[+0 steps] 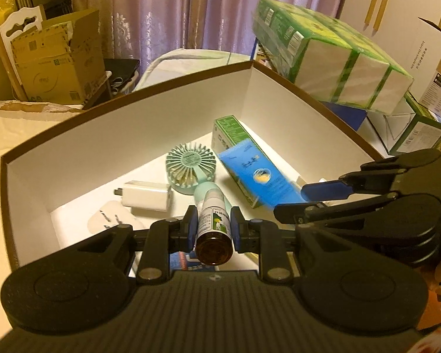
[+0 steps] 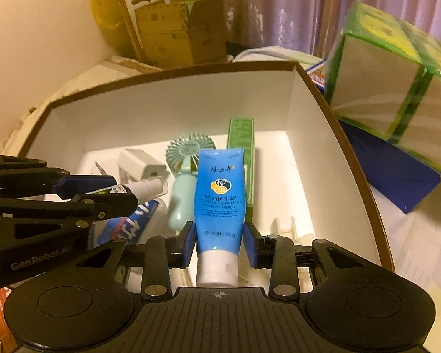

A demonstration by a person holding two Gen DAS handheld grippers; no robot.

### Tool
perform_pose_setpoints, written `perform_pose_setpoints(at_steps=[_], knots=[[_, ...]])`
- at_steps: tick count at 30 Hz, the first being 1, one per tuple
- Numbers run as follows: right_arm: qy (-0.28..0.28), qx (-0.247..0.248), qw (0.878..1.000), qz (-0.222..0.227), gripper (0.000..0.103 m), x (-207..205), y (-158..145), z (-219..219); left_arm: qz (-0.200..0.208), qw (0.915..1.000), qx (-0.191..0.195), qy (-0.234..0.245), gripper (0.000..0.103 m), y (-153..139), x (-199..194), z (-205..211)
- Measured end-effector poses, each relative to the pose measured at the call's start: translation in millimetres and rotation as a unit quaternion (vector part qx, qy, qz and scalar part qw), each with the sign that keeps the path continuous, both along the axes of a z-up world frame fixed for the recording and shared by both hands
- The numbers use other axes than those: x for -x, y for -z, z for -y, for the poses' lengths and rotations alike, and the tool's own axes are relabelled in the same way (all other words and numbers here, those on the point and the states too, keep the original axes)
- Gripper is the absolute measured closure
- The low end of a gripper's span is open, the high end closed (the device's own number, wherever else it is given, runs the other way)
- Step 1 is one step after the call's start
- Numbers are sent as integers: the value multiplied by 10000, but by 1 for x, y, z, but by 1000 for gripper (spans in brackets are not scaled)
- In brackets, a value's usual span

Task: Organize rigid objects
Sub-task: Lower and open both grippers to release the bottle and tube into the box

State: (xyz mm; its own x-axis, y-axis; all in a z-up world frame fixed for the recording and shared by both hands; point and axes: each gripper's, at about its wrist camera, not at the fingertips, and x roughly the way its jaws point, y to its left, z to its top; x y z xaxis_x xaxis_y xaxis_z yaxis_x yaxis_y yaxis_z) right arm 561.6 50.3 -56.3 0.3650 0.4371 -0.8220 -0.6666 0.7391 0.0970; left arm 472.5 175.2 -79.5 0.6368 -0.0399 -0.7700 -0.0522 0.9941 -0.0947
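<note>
My left gripper (image 1: pixel 213 220) is shut on a small brown spray bottle (image 1: pixel 213 226) with a white nozzle, held over the near side of a white box with a brown rim (image 1: pixel 132 94). In the right wrist view the same bottle (image 2: pixel 138 189) sticks out of the left gripper (image 2: pixel 123 189) at the left. My right gripper (image 2: pixel 219 241) has a blue hand cream tube (image 2: pixel 219 194) between its blue pads, cap towards the camera, above the box floor. Both pads touch the tube's sides. From the left wrist the tube (image 1: pixel 258 176) and right gripper (image 1: pixel 292 203) show at the right.
In the box lie a mint hand fan (image 1: pixel 190 161), a white charger (image 1: pixel 147 195), a long green carton (image 1: pixel 232 129), a blue packet (image 2: pixel 135 223) and a white clip (image 2: pixel 288 226). Green tissue packs (image 1: pixel 332 56) lean beside the box at the right. A cardboard box (image 1: pixel 53 61) stands behind it at the left.
</note>
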Motion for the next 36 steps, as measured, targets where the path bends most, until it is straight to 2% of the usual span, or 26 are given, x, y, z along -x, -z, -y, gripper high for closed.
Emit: perform_pose_setpoints(at_steps=[6, 16, 21, 36], knots=[[-34, -11, 10000, 16, 61, -1, -1, 7, -93, 9999, 99, 50, 83, 7, -5, 4], [75, 31, 9999, -78, 58, 1, -2, 16, -193, 9995, 208, 130, 84, 12, -8, 8], [71, 41, 9999, -82, 56, 2, -3, 19, -261, 9994, 239, 35, 73, 14, -6, 5], [116, -10, 9999, -47, 52, 9, -11, 21, -208, 9995, 172, -144, 64, 2, 6, -3]])
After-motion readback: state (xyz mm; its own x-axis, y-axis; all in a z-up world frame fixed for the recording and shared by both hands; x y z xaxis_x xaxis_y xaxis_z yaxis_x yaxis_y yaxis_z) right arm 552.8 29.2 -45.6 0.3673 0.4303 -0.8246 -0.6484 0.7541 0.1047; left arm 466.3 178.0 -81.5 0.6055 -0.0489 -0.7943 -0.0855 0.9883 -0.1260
